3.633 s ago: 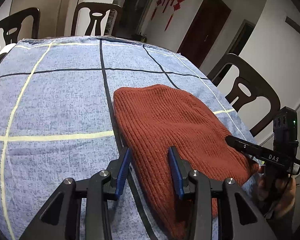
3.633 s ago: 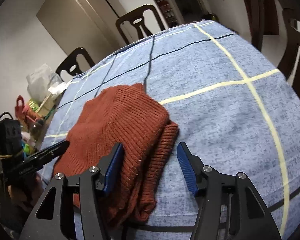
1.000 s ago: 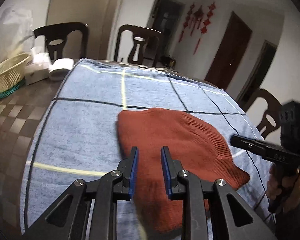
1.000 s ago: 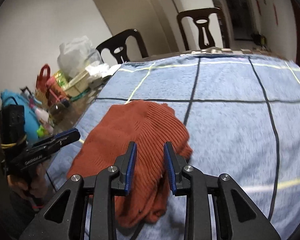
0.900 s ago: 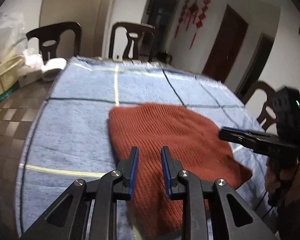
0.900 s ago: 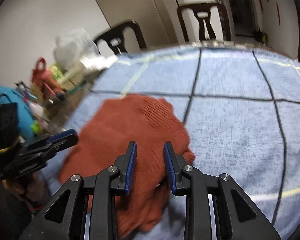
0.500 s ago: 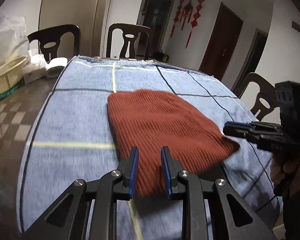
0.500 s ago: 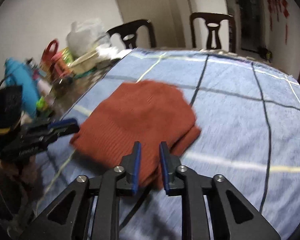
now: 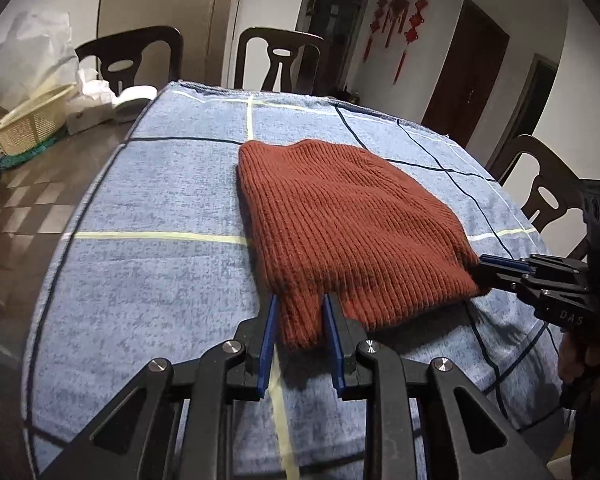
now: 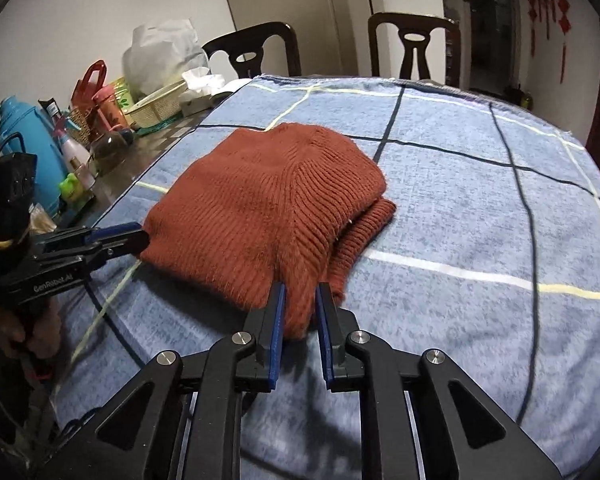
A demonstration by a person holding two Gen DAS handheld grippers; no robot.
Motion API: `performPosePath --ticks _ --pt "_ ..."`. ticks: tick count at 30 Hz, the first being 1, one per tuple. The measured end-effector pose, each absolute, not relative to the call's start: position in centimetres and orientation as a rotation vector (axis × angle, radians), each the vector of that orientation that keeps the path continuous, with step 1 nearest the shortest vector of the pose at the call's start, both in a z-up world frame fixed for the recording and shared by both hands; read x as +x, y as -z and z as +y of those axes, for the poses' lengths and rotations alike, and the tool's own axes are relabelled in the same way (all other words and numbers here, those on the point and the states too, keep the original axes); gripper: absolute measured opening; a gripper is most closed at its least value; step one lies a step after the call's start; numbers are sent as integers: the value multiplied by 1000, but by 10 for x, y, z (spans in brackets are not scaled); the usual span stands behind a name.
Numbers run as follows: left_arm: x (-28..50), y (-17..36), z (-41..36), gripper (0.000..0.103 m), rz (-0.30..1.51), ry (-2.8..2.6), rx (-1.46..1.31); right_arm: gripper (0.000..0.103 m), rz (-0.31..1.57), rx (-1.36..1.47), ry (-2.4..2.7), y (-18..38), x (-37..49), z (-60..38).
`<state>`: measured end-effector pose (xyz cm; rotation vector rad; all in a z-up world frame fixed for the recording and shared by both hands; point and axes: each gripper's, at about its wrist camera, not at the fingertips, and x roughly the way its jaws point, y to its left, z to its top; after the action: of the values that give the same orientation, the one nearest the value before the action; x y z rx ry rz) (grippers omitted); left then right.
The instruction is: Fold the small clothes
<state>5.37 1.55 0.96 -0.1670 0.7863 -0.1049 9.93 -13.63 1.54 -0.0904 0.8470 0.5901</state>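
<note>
A rust-red knitted sweater (image 9: 340,216) lies folded on the blue checked cloth (image 9: 152,272); it also shows in the right wrist view (image 10: 268,200). My left gripper (image 9: 299,308) is shut on the sweater's near left corner. My right gripper (image 10: 300,300) is shut on the near right corner, where the folded layers stack. Each gripper also shows in the other's view, the right one (image 9: 486,265) at the right and the left one (image 10: 140,236) at the left, both at the sweater's near edge.
Dark chairs (image 9: 278,60) stand around the table. On the bare tabletop left of the cloth are a wicker basket (image 9: 28,124), tissues (image 9: 96,100), a blue flask (image 10: 28,136) and several bottles (image 10: 76,156). The cloth's right half (image 10: 480,200) is bare.
Both grippers went from open to shut on the sweater's near corners. The sweater has been dragged toward the near edge and now lies flatter.
</note>
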Motion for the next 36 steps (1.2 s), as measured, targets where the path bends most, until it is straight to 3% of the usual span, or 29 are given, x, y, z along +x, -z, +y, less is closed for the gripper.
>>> performPosePath --ticks 4,9,15,23,36 --pt "39 -12 12 27 782 87 -148 25 837 -132 -568 -15 84 -137" --pt "31 -7 10 37 789 34 -104 25 841 -178 -527 -5 75 -139" --pt "31 8 8 38 834 18 -72 25 868 -225 -495 9 72 -141" --pt "30 13 0 49 841 22 -44 26 863 -231 -494 13 72 -141" --pt "30 13 -1 50 841 13 -45 26 862 -238 -492 12 72 -140"
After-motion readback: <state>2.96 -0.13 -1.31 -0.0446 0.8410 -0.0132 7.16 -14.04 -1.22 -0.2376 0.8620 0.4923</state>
